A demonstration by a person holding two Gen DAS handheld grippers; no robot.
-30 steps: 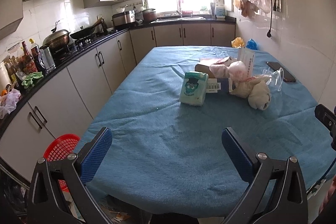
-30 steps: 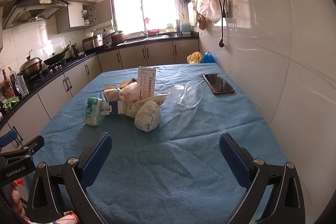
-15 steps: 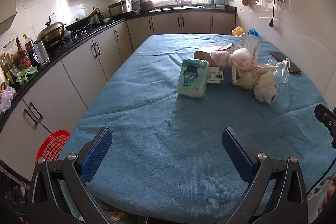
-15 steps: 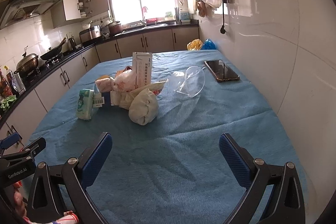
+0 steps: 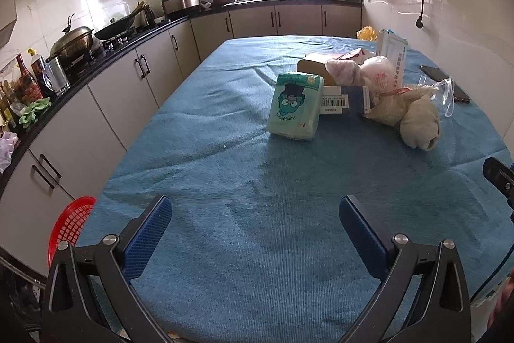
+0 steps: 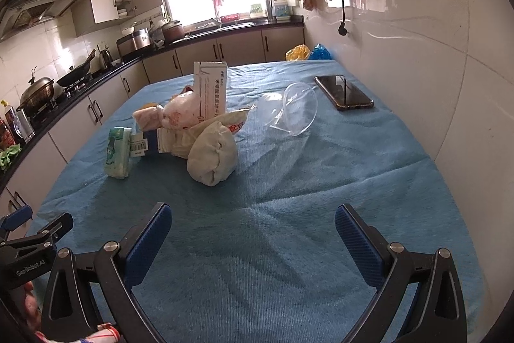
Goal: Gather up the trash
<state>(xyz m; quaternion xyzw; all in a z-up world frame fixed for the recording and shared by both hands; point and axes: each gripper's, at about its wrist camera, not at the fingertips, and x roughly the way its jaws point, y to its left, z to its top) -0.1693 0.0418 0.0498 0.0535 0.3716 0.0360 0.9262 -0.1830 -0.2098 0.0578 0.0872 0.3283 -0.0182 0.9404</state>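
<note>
Over the last sec both your grippers have come fwd over the table toward the trash pile; it sits bigger and closer in both views, nothing touched yet.

L gripper: jaws wide apart, holding nothing. Red basket is down past its left finger, off the table edge, prob. the drop spot. Green pack is ahead, a bit right of center, upright. Behind it, the barcode pack and pink bag. Cream bag is ahead-right.

R gripper: jaws also spread wide, empty. From here the green pack is ahead-left, cream bag ahead just left of center, white box standing behind it, clear lid ahead and slightly right, phone far ahead-right (not trash, I'd guess).

Meaning: you're in the approach, no pick started. Green pack looks the nearest grab for L, cream bag for R.
</note>
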